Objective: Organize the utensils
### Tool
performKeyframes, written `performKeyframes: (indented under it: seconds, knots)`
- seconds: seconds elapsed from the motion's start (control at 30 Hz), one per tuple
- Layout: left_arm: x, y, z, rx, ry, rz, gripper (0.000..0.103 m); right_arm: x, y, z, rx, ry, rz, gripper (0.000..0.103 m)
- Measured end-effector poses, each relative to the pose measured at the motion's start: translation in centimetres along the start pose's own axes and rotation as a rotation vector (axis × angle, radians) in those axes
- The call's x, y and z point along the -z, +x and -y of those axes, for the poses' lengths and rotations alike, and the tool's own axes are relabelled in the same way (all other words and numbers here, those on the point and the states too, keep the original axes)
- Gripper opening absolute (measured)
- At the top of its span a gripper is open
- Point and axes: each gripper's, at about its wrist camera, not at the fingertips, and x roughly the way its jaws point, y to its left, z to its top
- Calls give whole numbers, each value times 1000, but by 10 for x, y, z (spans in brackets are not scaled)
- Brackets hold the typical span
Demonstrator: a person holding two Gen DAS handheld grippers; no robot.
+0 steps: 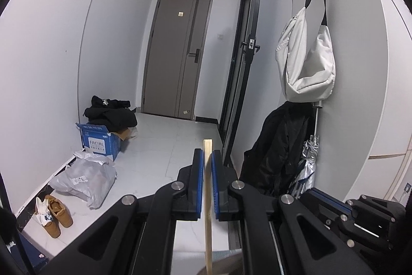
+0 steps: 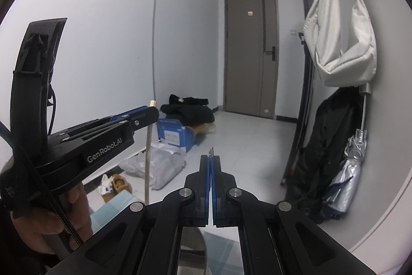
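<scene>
My left gripper is shut on a light wooden utensil handle that stands upright between its blue pads. The handle's end pokes above the fingers and its lower end is hidden. The left gripper also shows in the right wrist view, with the wooden handle hanging below it. My right gripper is shut on a thin metal utensil; only its dark tines stick out past the fingertips. Both grippers are held up in the air, side by side, facing a hallway.
A brown door closes the hallway's far end. A blue box, plastic bags and shoes line the left wall. A white bag, dark coat and folded umbrella hang at right. A blue-green surface lies below.
</scene>
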Motion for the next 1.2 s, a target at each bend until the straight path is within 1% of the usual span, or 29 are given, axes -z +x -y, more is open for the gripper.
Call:
performKeyframes:
  seconds: [0.03, 0.13, 0.2, 0.3, 0.37, 0.4, 0.43, 0.5, 0.53, 0.57, 0.6, 0.63, 0.67, 0.7, 0.73, 0.77, 0.8, 0.87, 0.93, 1.0, 1.07, 1.13, 1.2]
  knots:
    - [1, -2, -1, 4, -2, -8, 3, 1, -1, -1, -2, -2, 1, 1]
    - [3, -5, -4, 19, -14, -40, 3, 4, -5, -2, -45, -5, 16, 1]
    - [7, -5, -4, 37, -1, -74, 3, 7, -6, -6, -73, -23, 20, 1]
    - [9, -6, -5, 84, 1, -119, 3, 10, -4, -12, -94, -50, 13, 1]
    - [10, -3, -6, 128, 2, -174, 3, 12, -3, -16, -97, -56, -1, 2]
    - [11, -1, -5, 124, 13, -204, 3, 14, -3, -16, -106, -52, -5, 2]
    - [12, 0, -4, 90, 29, -224, 4, 15, -4, -16, -110, -49, -7, 2]
    - [14, 5, -6, 122, 8, -293, 4, 20, -5, -18, -116, -44, -20, 3]
    - [14, 7, -10, 128, -19, -322, 6, 22, -7, -18, -121, -38, -23, 3]
    - [13, 7, -13, 115, -44, -342, 14, 25, -9, -19, -122, -31, -28, 3]
    - [12, 5, -17, 94, -66, -347, 18, 26, -10, -18, -128, -21, -35, 5]
    - [10, 1, -20, 84, -83, -340, 27, 27, -12, -18, -140, -6, -43, 5]
    - [9, -3, -21, 72, -95, -333, 36, 29, -15, -19, -138, 4, -48, 7]
    - [7, -8, -23, 49, -105, -324, 41, 29, -18, -19, -123, 7, -51, 12]
    - [5, -14, -25, 27, -113, -316, 51, 29, -22, -20, -115, 12, -51, 13]
    - [5, -22, -27, 13, -121, -306, 57, 29, -28, -20, -112, 20, -48, 16]
    - [6, -26, -28, 4, -125, -300, 59, 28, -33, -22, -112, 26, -43, 25]
    - [4, -38, -29, -25, -130, -289, 71, 27, -45, -24, -101, 35, -31, 37]
    - [6, -45, -33, -56, -134, -280, 78, 26, -55, -26, -102, 44, -22, 38]
    - [8, -51, -36, -71, -135, -266, 80, 26, -64, -29, -91, 48, -18, 46]
    - [9, -59, -38, -96, -137, -258, 87, 25, -74, -34, -87, 62, -8, 49]
    - [11, -68, -40, -118, -151, -249, 90, 24, -82, -38, -94, 76, -1, 53]
    - [13, -78, -43, -136, -156, -238, 91, 24, -91, -44, -99, 91, 11, 60]
